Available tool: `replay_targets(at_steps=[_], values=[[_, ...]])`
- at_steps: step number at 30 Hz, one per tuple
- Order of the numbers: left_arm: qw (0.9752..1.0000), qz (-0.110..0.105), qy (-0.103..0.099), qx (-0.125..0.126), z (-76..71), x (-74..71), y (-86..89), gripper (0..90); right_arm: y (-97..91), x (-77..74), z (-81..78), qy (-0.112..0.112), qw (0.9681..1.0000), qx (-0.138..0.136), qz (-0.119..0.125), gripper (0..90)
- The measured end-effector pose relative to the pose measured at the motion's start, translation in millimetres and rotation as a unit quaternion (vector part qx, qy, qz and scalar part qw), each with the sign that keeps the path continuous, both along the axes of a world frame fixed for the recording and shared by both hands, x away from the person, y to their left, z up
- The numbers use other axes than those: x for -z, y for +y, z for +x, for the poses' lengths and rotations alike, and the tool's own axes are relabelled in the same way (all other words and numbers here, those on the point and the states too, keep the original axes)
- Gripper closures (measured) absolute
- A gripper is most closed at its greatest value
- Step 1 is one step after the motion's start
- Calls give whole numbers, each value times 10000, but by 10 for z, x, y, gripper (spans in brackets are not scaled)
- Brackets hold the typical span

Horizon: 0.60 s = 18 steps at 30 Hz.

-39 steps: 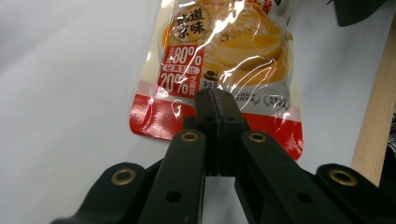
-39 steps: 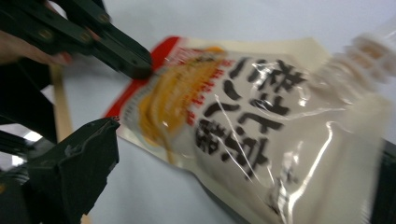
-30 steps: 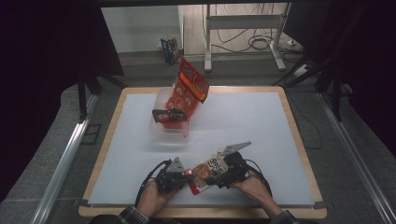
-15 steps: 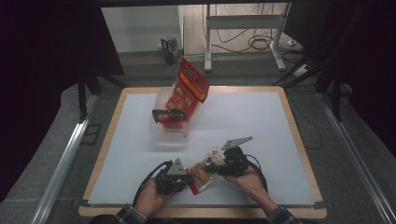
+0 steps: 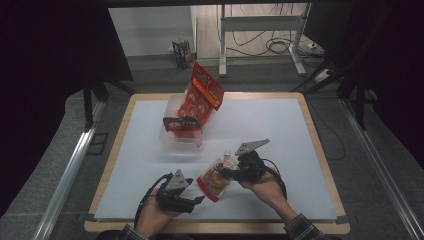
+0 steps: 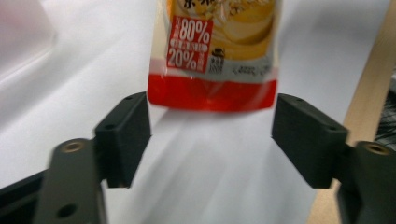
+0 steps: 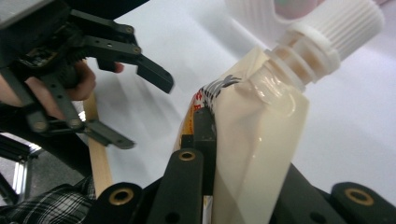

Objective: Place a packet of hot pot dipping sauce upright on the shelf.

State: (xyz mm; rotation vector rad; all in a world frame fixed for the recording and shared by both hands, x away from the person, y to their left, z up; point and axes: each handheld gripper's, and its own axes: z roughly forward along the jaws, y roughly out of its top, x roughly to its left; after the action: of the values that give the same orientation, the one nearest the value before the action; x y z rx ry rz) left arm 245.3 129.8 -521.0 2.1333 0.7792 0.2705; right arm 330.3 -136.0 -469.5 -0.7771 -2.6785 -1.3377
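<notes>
Right gripper [image 5: 231,172] clamps the spouted pouch [image 5: 216,179]; left gripper [image 6: 211,135] gapes, just released.

The pouch [image 6: 215,51] is cut off at the top edge in the left gripper view. Its small print is too blurred to read, and the far clear container [image 5: 182,135] is partly hidden behind red packets [image 5: 200,97]

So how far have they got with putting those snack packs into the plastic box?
Already done: two red packets sit in the clear tub, one leaning out over its rim. In hand: the right tongs pinch a spouted pouch near its white cap, while the left tongs have just been opening, with the pouch's bottom edge free between their jaws. Left, probably: carrying the pouch to the tub.
</notes>
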Motion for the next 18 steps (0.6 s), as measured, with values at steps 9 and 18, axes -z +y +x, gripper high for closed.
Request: replay_targets(at_steps=[9,18], values=[[9997,-55,-95,-233,-103,-8,132,107,-68,-208,89,-254,9996,115,24,854],[9987,57,-176,-481,-129,5,157,33,-103,-462,206,-538,9983,219,63,859]])
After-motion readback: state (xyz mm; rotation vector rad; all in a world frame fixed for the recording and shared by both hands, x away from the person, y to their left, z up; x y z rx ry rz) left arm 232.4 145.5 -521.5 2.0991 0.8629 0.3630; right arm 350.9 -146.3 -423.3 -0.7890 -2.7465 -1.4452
